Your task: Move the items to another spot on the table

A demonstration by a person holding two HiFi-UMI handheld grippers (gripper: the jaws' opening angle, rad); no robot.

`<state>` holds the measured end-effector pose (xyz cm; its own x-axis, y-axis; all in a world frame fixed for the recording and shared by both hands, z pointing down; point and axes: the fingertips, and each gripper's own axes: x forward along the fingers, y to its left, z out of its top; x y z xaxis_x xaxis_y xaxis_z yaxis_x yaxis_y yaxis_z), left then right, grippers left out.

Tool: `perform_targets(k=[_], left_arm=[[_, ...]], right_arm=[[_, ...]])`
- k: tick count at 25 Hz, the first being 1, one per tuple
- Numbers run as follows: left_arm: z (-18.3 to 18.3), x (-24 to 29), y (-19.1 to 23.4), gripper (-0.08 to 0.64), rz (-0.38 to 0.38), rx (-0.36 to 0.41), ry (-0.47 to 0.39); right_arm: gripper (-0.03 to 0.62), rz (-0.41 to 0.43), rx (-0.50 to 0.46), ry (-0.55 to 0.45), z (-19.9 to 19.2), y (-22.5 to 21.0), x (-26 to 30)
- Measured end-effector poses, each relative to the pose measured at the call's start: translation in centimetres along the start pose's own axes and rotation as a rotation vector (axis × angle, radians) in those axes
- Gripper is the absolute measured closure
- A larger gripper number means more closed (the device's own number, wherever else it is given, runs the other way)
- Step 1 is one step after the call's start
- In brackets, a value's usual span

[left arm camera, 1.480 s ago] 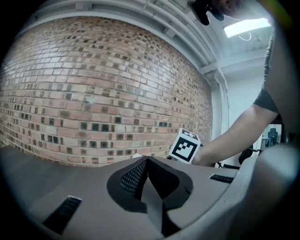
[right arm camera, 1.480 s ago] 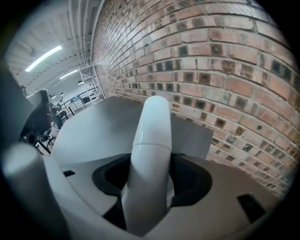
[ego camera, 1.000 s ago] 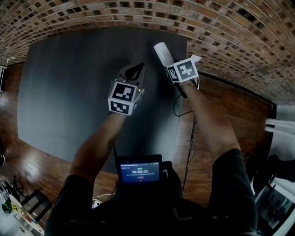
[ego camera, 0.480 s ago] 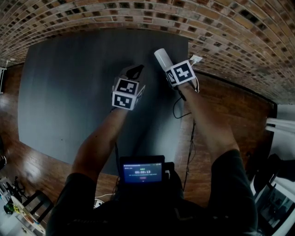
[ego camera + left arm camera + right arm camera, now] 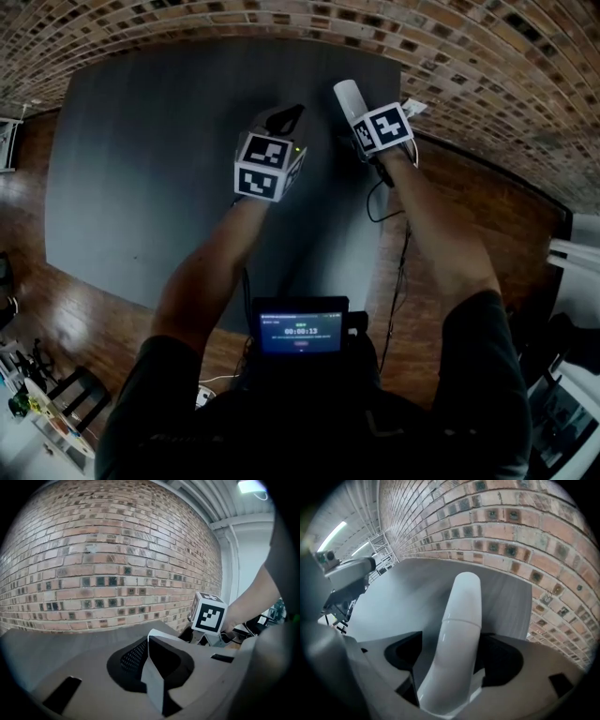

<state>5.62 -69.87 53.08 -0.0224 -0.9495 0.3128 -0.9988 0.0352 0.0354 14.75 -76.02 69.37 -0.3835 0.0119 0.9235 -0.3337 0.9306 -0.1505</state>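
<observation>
Two tools show in the head view: left gripper [image 5: 284,117] and right gripper [image 5: 360,118] over the dark desk [image 5: 141,141], a white bottle [image 5: 345,97] near its far right corner. Left gripper view: its jaws are together, empty. Right gripper view: the jaws are opening, bottle [image 5: 457,634] between them.
</observation>
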Motion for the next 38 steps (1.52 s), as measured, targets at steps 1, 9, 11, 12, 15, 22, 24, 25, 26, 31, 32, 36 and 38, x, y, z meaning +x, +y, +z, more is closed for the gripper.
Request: perform_targets(k=[1, 9, 11, 12, 15, 22, 24, 25, 26, 31, 32, 36, 38], left_arm=[[0.7, -0.3, -0.2, 0.558, -0.011, 0.002, -0.015], [4.7, -3.9, -1.5, 0.558, -0.027, 0.007, -0.105], [5.6, -5.1, -2.0, 0.558, -0.038, 0.014, -0.126], [6.1, -5.8, -2.4, 0.558, -0.047, 0.020, -0.137], [7.8, -8.2, -3.7, 0.560, -0.092, 0.040, -0.192], [12.9, -15.1, -4.9, 0.560, -0.153, 0.067, -0.336], [13.8, -17.1, -6.1, 0.560, -0.203, 0.062, -0.379], [14.1, -18.0, -6.7, 0.559, -0.223, 0.064, -0.393], [14.3, -18.8, -7.2, 0.560, -0.233, 0.068, -0.401], [14.9, -23.3, -9.9, 0.560, -0.225, 0.064, -0.419], [15.2, -24.4, -10.3, 0.560, -0.218, 0.060, -0.429], [16.5, -28.3, -12.5, 0.560, -0.189, 0.090, -0.451], [16.8, -29.9, -14.3, 0.560, -0.195, 0.112, -0.450]], right_arm=[[0.181, -0.005, -0.009, -0.010, 0.2, 0.2, -0.3], [0.172, -0.051, 0.004, -0.138, 0.8, 1.4, -5.4], [0.172, -0.045, 0.016, -0.179, 1.0, 2.3, -7.1], [0.172, -0.041, 0.019, -0.206, 1.0, 2.9, -8.0], [0.204, -0.015, 0.023, -0.316, 1.5, 5.0, -11.7], [0.417, 0.026, 0.002, -0.567, 1.5, 10.2, -20.9], [0.499, 0.036, -0.009, -0.615, 0.9, 11.4, -23.4], [0.499, 0.046, -0.010, -0.637, 0.4, 12.1, -24.5], [0.499, 0.052, -0.007, -0.658, -0.2, 12.7, -25.6], [0.499, 0.054, -0.008, -0.785, -3.7, 15.3, -31.4], [0.500, 0.059, -0.009, -0.813, -4.5, 15.7, -32.4], [0.555, 0.067, -0.008, -0.904, -7.7, 16.3, -36.1], [0.557, 0.060, -0.027, -0.930, -9.5, 16.8, -37.9]])
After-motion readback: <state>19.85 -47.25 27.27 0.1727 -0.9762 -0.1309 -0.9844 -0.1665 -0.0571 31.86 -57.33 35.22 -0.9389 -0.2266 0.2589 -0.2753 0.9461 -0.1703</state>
